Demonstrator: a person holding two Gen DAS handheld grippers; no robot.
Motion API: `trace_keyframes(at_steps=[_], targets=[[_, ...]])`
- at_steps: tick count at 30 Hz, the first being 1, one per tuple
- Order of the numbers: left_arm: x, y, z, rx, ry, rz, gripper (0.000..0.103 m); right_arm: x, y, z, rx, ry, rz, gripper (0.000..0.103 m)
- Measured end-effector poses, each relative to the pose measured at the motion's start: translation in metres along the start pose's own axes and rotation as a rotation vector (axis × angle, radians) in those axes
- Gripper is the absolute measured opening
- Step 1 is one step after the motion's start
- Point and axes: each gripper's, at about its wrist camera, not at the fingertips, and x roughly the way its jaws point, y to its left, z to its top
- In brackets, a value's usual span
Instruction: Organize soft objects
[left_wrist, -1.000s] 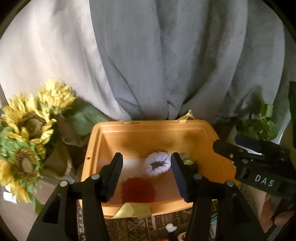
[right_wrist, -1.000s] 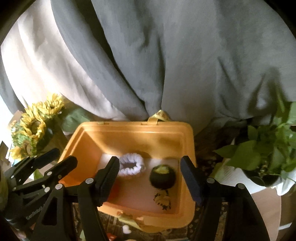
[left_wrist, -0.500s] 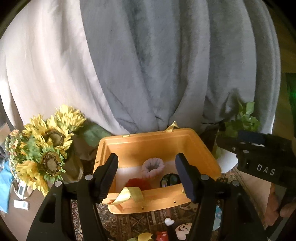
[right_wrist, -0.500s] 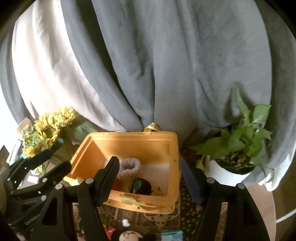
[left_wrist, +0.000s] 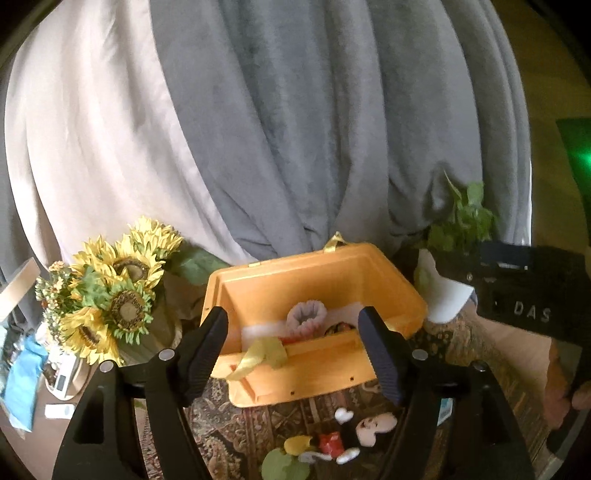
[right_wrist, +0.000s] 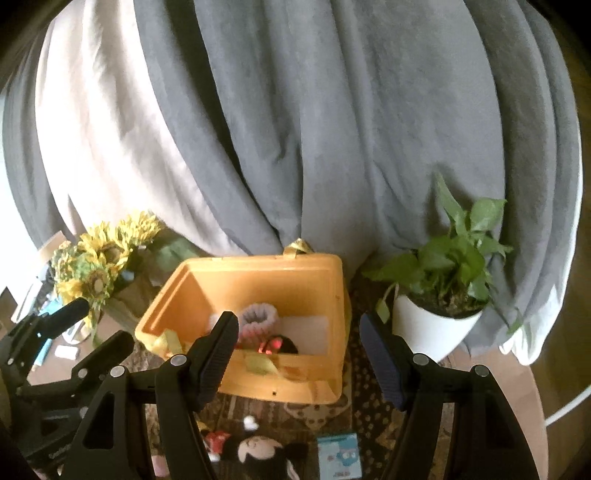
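Observation:
An orange bin (left_wrist: 391, 280) (right_wrist: 306, 280) stands on a patterned rug. Inside lie a pale fluffy scrunchie (left_wrist: 307, 314) (right_wrist: 259, 318), a dark ball (right_wrist: 282, 345) and a red soft thing, mostly hidden by the front wall. In front of the bin a mouse plush toy (left_wrist: 347, 439) (right_wrist: 255, 452) lies on the rug. My left gripper (left_wrist: 293, 347) hangs short of the bin, its jaws opening with nothing between them. My right gripper (right_wrist: 297, 349) is open and empty, also short of the bin. The right gripper's body (left_wrist: 528, 295) shows at the left view's right edge.
Sunflowers in a vase (left_wrist: 110, 306) (right_wrist: 99, 269) stand left of the bin, a potted green plant (right_wrist: 443, 295) right of it. Grey and white curtains (right_wrist: 295, 129) hang behind. A small blue-and-white box (right_wrist: 340, 456) lies on the rug by the plush. A yellow ribbon (left_wrist: 262, 354) hangs on the bin's front.
Both grippers have pulled back and up from the bin, so the rug and the plush toy came into view. The left jaws stand wider apart than before.

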Motion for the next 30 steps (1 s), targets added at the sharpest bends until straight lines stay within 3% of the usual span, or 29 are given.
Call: trace_keyframes(at_steps=[11,30], targets=[[-0.015,-0.022,-0.035,0.055,0.039,-0.044,0.073,-0.01,-0.009,-0.034,0.023,0.05,-0.014,0.069],[-0.005,-0.063,-0.087,0.201,0.132,-0.109,0.073,0.012,-0.035,-0.112,0.103,0.269,-0.036,0.069]])
